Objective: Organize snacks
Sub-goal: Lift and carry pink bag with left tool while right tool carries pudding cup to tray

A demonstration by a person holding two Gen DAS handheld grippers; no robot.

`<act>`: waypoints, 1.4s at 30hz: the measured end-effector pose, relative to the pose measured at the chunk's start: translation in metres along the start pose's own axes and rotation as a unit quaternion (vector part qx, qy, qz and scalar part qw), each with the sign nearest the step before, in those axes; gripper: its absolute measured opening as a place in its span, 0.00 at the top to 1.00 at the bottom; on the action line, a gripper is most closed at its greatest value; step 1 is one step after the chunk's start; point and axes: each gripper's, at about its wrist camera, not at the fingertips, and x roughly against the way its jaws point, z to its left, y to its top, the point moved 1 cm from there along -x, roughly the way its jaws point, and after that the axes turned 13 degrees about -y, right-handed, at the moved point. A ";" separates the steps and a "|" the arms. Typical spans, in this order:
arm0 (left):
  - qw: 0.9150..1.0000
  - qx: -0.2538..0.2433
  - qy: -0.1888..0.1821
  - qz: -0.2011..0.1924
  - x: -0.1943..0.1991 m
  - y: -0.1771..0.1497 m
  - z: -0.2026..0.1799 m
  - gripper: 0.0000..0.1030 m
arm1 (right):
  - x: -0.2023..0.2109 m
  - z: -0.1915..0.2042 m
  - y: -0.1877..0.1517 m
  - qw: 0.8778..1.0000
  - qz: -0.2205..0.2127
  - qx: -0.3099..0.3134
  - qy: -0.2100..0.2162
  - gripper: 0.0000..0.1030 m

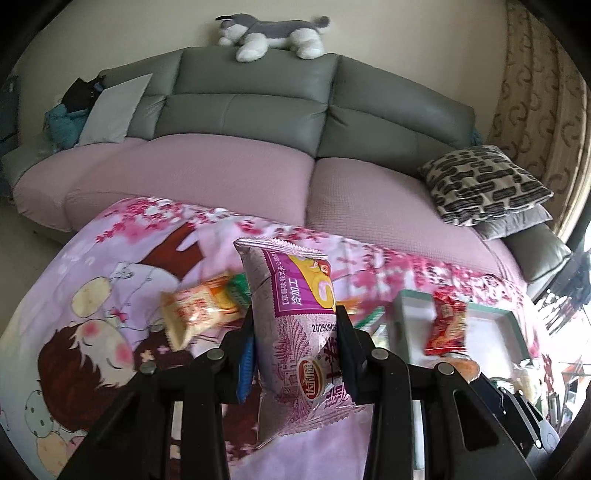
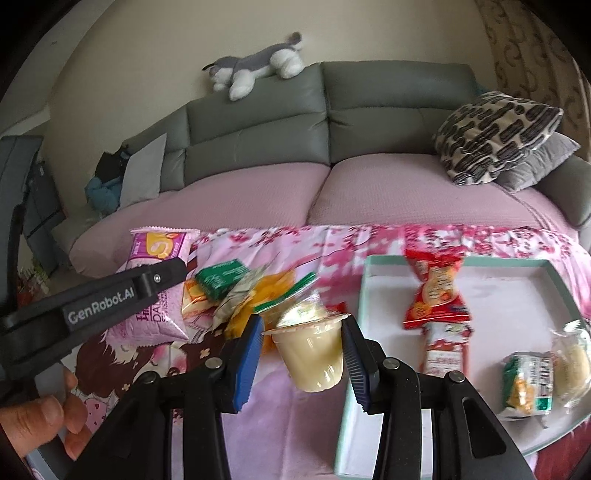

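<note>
While the left hand-held gripper [image 1: 295,325] clamped a purple snack packet [image 1: 295,314], the right hand-held gripper [image 2: 303,339] clamped a pudding cup [image 2: 312,350] beside the tray's [image 2: 369,280] left edge.

grey sofa [image 1: 255,99], cream wall [image 1: 147,26], patterned curtain [image 1: 535,92]

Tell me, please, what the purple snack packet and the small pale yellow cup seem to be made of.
Purple snack packet: probably thin plastic film, slightly glossy; it shows crimped, zigzag-cut ends and creases.
Small pale yellow cup: likely clear, glossy plastic with a peel-off film lid; the contents show through the wall, and the lid wrinkles and shines.
</note>
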 end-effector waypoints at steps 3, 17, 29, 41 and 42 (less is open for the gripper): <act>1.000 -0.009 -0.010 0.005 -0.005 -0.003 -0.017 0.61 | 0.004 -0.020 0.004 1.000 -0.005 -0.013 -0.015 0.56; 0.993 -0.085 -0.072 0.031 -0.028 -0.018 -0.109 0.61 | 0.009 -0.127 0.004 0.991 -0.003 -0.101 -0.083 0.55; 0.985 -0.115 -0.122 0.049 -0.052 -0.036 -0.162 0.61 | 0.020 -0.187 0.000 0.982 -0.007 -0.143 -0.124 0.55; 0.982 -0.126 -0.123 0.070 -0.075 -0.045 -0.173 0.61 | 0.011 -0.196 -0.004 0.980 0.002 -0.156 -0.124 0.55; 0.982 -0.127 -0.122 0.072 -0.077 -0.046 -0.173 0.61 | 0.011 -0.196 -0.004 0.980 0.003 -0.156 -0.124 0.55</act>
